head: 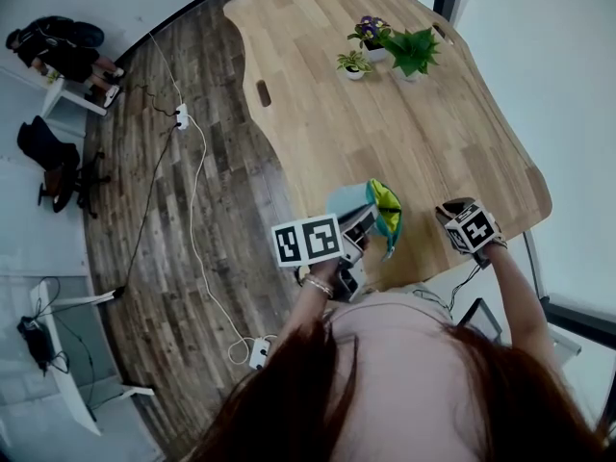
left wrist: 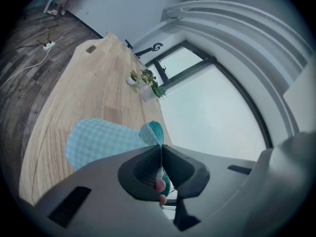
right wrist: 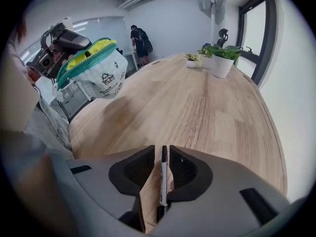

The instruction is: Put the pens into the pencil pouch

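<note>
The slim pen with a black cap and a pale printed barrel (right wrist: 162,179) lies in the slot of the right gripper (right wrist: 162,149). Its long axis runs straight along the line the gripper points, with the black capped end leading away from the camera toward the far part of the light wooden table (right wrist: 212,107). The jaws stand apart around it: a strip of wood shows between the pen and the left pad. The right pad sits just beside the barrel, and whether it touches I cannot tell. So the pads do not clamp the pen. Whether the pen rests on the table below is also unclear. In the head view this gripper hangs over the near edge of the table, angled steeply down.

The light blue checked fabric pouch with a teal zip and yellow-green lining (right wrist: 96,70) is held up above the near end of the table. The left gripper (left wrist: 162,154) has its jaws pressed together on the zip edge. From that pinch the pouch's body stretches away to the left in the left gripper view. In the head view the mouth gapes, showing the lining, and faces toward the right gripper. The two grippers are near each other but apart.

Small potted plants (right wrist: 217,58) stand at the far end of the table.
</note>
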